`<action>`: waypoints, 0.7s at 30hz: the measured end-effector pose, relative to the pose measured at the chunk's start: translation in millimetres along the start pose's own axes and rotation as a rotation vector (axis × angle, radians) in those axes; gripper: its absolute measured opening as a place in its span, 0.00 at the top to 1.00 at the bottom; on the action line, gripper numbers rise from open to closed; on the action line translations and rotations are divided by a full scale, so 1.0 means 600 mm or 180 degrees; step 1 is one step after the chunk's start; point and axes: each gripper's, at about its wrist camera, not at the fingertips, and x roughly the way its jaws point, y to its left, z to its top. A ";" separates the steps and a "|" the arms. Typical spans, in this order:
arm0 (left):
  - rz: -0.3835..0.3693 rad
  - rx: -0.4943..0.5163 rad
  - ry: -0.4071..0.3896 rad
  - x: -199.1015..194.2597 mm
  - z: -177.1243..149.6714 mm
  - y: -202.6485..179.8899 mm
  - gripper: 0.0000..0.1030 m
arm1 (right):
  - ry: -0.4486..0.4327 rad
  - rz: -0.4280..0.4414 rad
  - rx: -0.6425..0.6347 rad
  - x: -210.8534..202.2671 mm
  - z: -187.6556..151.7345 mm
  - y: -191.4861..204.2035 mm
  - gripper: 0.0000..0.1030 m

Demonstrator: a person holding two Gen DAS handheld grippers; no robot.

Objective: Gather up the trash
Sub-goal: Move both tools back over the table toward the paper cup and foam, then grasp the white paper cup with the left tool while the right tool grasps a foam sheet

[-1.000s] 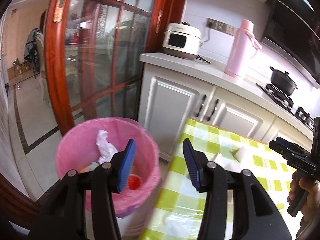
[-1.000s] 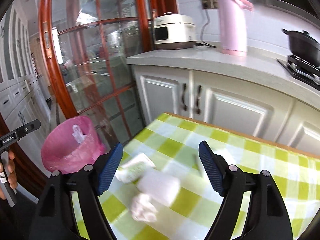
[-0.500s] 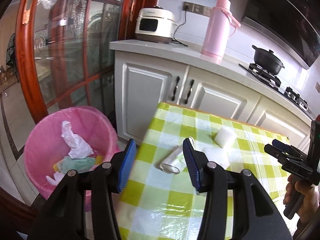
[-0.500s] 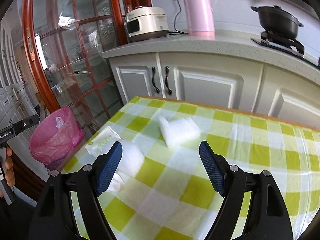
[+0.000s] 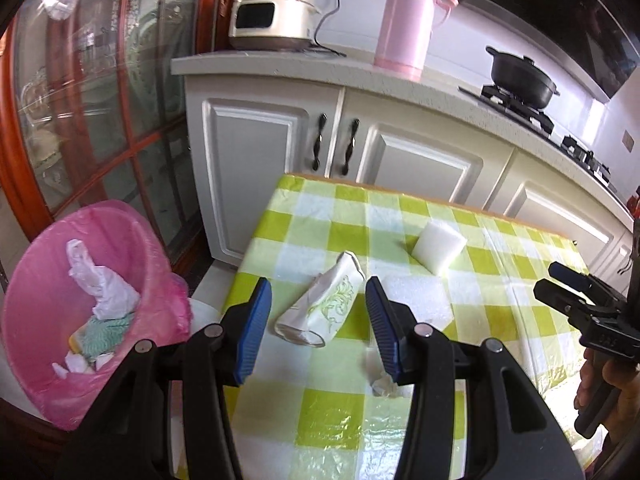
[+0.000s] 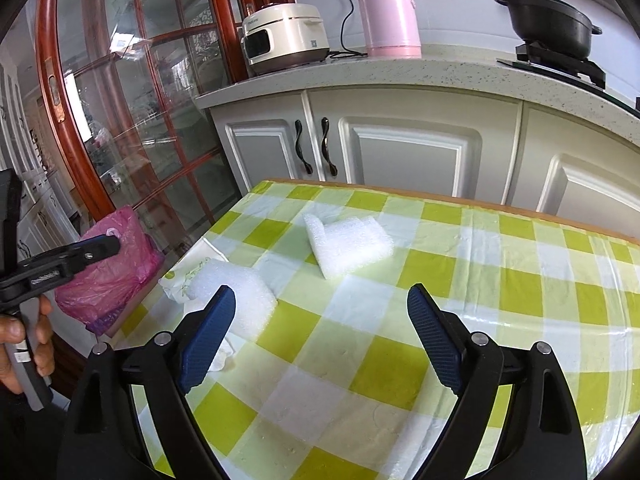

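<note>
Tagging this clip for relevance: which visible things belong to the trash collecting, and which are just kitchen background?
Job:
pink-lined bin
tissue packet
foam block
flat foam sheet
crumpled tissue
left hand-held gripper
right hand-held gripper

Background:
rice cooker
pink thermos
black pot

Right claw, jaws wide apart, above the checkered table bearing two white foam pieces, a tissue packet, a crumpled tissue; pink-lined bin at left.

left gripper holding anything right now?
No, the left gripper is open and empty, its fingers either side of the tissue pack lying on the table.
</note>
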 end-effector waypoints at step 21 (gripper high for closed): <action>-0.0156 -0.0041 0.0472 0.153 -0.014 0.026 0.54 | 0.0138 0.0153 -0.0101 0.046 0.012 0.041 0.18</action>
